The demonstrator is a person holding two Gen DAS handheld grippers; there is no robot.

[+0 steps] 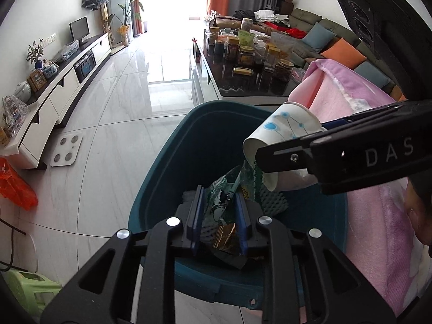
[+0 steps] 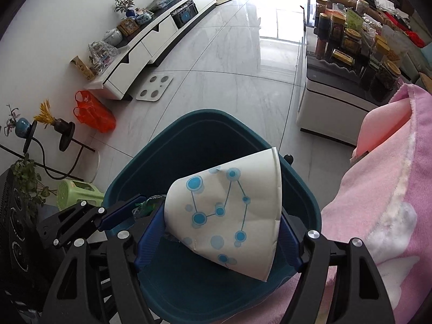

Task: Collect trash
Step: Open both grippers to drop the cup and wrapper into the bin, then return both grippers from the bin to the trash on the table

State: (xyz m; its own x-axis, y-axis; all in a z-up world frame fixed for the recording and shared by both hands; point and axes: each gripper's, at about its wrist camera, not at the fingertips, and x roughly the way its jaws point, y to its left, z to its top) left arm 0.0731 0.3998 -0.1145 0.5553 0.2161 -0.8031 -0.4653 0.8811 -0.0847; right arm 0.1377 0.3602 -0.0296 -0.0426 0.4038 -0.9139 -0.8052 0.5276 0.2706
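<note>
Through my left wrist view, my left gripper [image 1: 218, 213] hangs over the teal bin [image 1: 162, 162], its jaws slightly parted with a crumpled green-and-gold wrapper [image 1: 224, 202] between them. Whether the pads [image 1: 198, 213] press the wrapper or merely flank it, I cannot tell. The wrapper sits above the bin's mouth, with some white netted foam [image 1: 272, 199] below it. My right gripper [image 1: 286, 159] comes in from the right, its jaws clamped on a white paper cup [image 1: 278, 132] with blue dots, tipped sideways over the bin.

Through my right wrist view, the cup [image 2: 229, 210] fills the span between my wide-set jaws, squashed at one end, directly above the bin [image 2: 205, 127]. My left gripper [image 2: 129, 210] shows at the left, wrapper [image 2: 148, 205] peeking beside it.

I judge this the drop step: both pieces of trash are over the bin, and the next move calls for letting the jaws go wide so each falls inside, clear of the pink blanket [image 2: 391, 189] beside the rim.

The cup hides most of the bin's inside in the right view, and the bin's floor is too dark to read in either.
</note>
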